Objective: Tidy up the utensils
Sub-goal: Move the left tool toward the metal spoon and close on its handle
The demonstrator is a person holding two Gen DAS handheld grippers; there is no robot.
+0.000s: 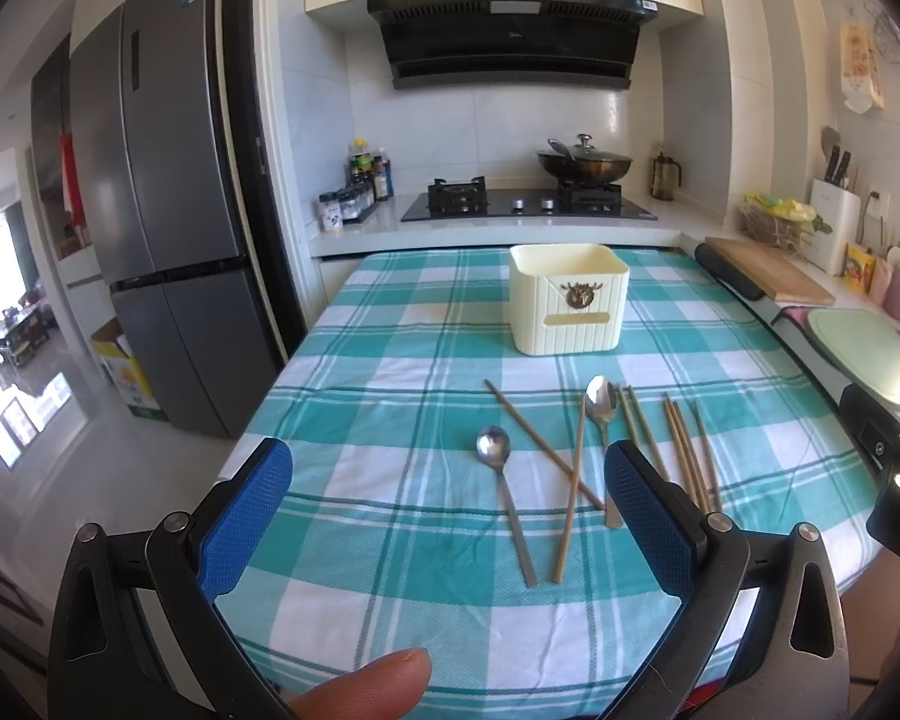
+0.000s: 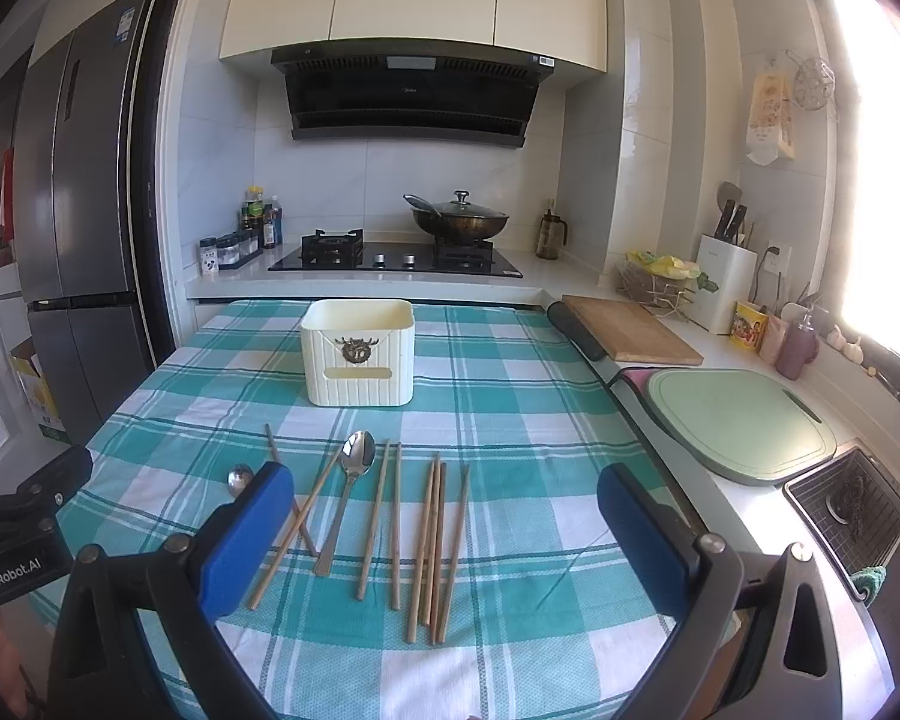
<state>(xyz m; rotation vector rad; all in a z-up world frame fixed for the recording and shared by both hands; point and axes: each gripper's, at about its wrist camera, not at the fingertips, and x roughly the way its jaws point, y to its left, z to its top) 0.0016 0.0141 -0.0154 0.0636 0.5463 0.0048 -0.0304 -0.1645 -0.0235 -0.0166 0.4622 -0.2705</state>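
Note:
A cream utensil box (image 1: 567, 306) (image 2: 359, 351) stands on the teal checked tablecloth (image 1: 390, 354) (image 2: 510, 396). In front of it lie two steel spoons (image 1: 498, 462) (image 2: 354, 468) and several wooden chopsticks (image 1: 687, 450) (image 2: 435, 540), two of them crossed (image 1: 573, 471). My left gripper (image 1: 447, 480) is open and empty, held above the near part of the cloth, with the left spoon between its fingers. My right gripper (image 2: 447, 504) is open and empty above the chopsticks. Each gripper's body shows at the edge of the other's view.
A stove with a lidded wok (image 2: 459, 219) and condiment bottles (image 2: 252, 228) stands on the counter behind. To the right are a wooden board (image 2: 630, 330), a green cutting board (image 2: 738, 420) and a sink rack (image 2: 846, 510). A grey fridge (image 1: 162, 210) stands at the left.

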